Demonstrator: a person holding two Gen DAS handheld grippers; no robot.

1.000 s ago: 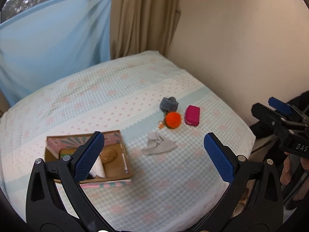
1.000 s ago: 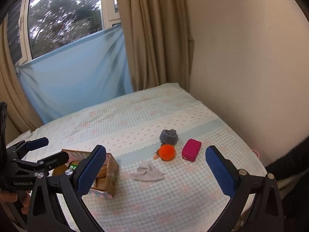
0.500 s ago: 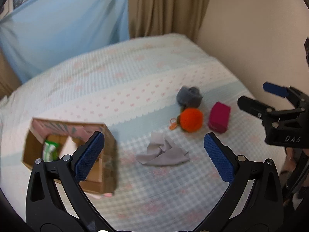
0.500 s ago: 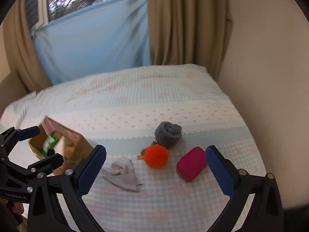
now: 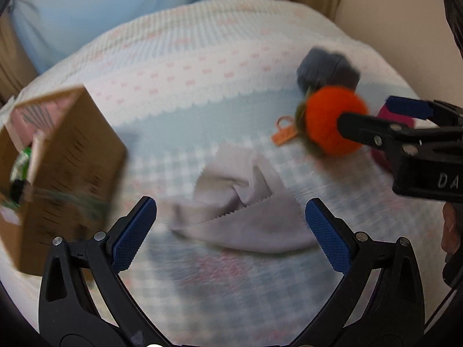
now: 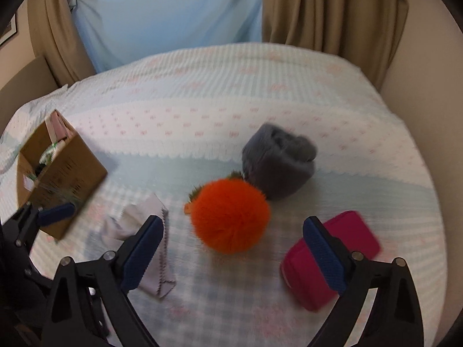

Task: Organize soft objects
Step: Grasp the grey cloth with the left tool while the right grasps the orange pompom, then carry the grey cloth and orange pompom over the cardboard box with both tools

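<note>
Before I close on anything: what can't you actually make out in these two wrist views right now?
- Box contents: left view, motion blur, frame edge cuts it.
- Pink pouch: left view, mostly hidden behind right gripper.
- Grey cloth: right view, partly covered by a finger.
- Orange pompom tag: right view, hidden behind it.

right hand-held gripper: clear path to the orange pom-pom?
Probably yes. The right hand-held gripper is open with the orange pom-pom just ahead, nothing between. The grey roll touches its far side only.
</note>
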